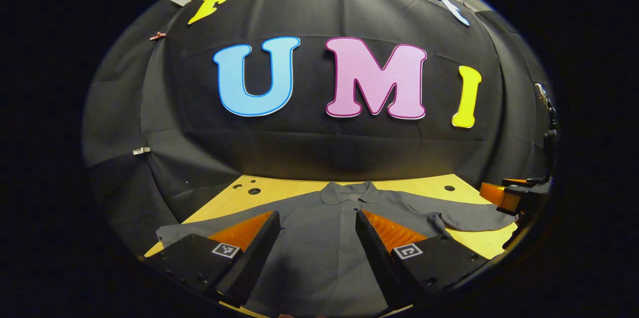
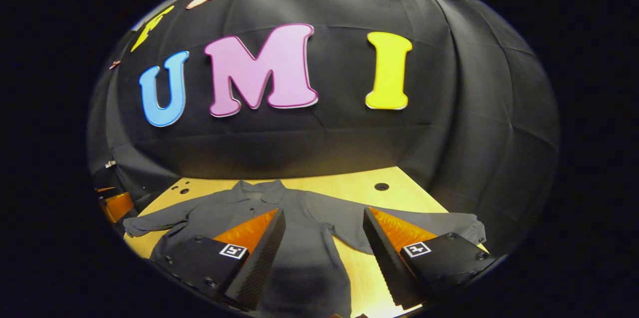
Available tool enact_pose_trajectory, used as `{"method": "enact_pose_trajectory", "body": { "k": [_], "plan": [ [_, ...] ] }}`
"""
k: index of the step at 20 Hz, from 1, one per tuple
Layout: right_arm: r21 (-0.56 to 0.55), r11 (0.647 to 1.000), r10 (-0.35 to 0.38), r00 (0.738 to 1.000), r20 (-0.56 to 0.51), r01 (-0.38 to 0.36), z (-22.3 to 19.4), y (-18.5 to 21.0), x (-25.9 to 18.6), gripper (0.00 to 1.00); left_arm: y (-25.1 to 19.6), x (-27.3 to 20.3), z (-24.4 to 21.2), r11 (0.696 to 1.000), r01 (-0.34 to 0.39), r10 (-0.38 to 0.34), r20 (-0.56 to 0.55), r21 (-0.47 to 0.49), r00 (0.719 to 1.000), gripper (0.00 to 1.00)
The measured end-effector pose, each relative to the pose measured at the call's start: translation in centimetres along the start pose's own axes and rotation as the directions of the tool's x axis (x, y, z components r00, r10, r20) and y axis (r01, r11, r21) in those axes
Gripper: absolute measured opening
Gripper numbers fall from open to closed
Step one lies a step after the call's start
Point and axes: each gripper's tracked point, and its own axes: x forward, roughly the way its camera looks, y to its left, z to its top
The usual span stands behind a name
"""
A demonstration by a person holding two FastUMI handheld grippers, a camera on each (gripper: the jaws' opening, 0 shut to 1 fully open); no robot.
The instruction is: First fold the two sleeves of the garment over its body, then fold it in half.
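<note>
Overhead, both grippers' fingers [image 1: 252,243] gape above the flat, unfolded garment [image 1: 324,228].

Both views are dim overall, with warm light falling from above onto the wooden table [image 1: 279,190], brightest near the booth wall. The dark shirt [image 2: 299,238] swallows detail; its folds read faintly. Fisheye distortion bows the table's edges and the wall's creases. Nearest the lens, the foreground blurs softly.
</note>
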Motion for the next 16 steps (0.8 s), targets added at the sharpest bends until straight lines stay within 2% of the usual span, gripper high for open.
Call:
{"method": "enact_pose_trajectory", "body": {
  "k": [5,10,16],
  "plan": [
    [0.035,0.987,-0.154,0.985,-0.072,0.157,-1.9,-6.6,1.7,0.96,-0.7,0.7,-0.4,1.000,0.022,-0.022,-0.025,0.014,0.999,0.96],
    [0.041,0.941,-0.327,0.934,-0.141,0.336,-4.0,-13.8,2.3,0.97,-0.1,1.5,-1.7,1.000,0.011,-0.011,-0.069,0.001,0.998,0.96],
    [0.060,0.883,-0.447,0.873,-0.198,0.465,-6.2,-21.1,3.2,0.97,0.5,1.5,-3.0,1.000,0.011,-0.009,-0.127,0.015,0.992,0.96]
  ]
}}
